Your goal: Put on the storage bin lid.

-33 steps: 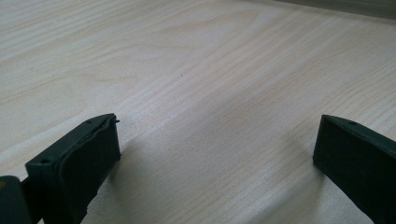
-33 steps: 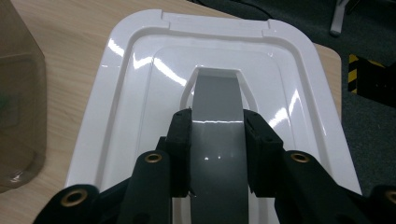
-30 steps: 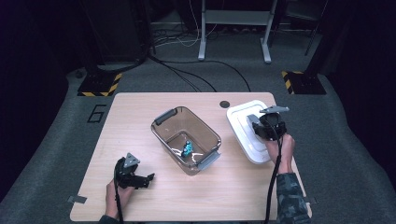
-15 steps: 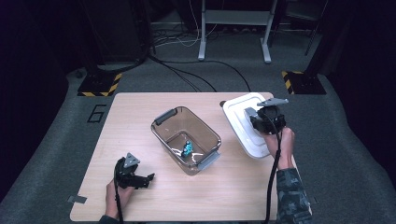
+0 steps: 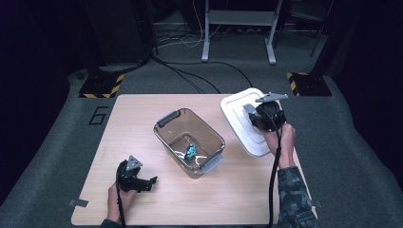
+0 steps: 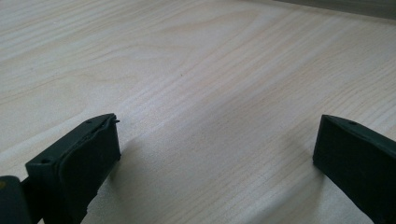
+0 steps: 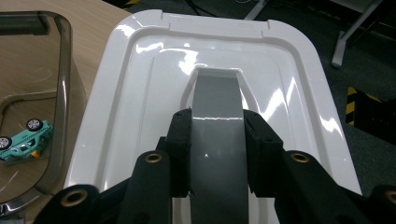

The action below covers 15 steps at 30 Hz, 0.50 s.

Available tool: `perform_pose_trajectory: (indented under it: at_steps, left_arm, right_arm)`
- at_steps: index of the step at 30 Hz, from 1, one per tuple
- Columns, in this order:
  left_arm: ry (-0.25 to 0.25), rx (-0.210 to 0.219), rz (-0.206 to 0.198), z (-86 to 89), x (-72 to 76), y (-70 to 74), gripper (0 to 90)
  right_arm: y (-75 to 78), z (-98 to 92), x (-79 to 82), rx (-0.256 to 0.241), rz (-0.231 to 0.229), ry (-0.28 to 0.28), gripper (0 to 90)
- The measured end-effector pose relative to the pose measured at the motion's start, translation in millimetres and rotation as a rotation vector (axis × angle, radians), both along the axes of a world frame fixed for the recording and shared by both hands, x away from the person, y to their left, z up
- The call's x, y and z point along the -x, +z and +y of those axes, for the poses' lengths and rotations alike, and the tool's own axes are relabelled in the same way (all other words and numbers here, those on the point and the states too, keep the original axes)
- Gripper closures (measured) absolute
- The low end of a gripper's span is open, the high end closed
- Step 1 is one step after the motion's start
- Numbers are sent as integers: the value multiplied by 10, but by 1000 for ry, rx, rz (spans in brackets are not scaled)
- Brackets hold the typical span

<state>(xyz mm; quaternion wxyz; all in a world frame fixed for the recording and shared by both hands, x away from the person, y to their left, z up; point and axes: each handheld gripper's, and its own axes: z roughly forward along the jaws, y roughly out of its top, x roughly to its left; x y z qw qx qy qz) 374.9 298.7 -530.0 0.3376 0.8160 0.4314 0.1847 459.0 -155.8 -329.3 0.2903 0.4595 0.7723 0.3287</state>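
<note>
The right gripper (image 7: 217,154) was clamped on the grey handle (image 7: 217,121) of the glossy white rectangular plastic lid (image 5: 240,118), at the counter's (image 5: 142,118) right edge beside the clear smoky plastic bin (image 5: 189,142). The left gripper (image 6: 217,149) rested wide apart on bare wood.

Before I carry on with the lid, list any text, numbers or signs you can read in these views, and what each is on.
"6": a dark numeral on the grey floor mat left of the table.
Yellow-and-black hazard stripes, no wording, on two floor plates behind the table.
No text is legible on the white lid, its grey handle, the clear bin or the toy car.
</note>
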Motion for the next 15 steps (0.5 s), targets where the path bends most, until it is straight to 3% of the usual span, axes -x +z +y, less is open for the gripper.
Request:
perform_pose_trajectory:
  at_steps: [15]
  left_arm:
    - [-7, -4, 4, 4, 0, 4, 1]
  right_arm:
    - [215, 207, 10, -5, -19, 41, 664]
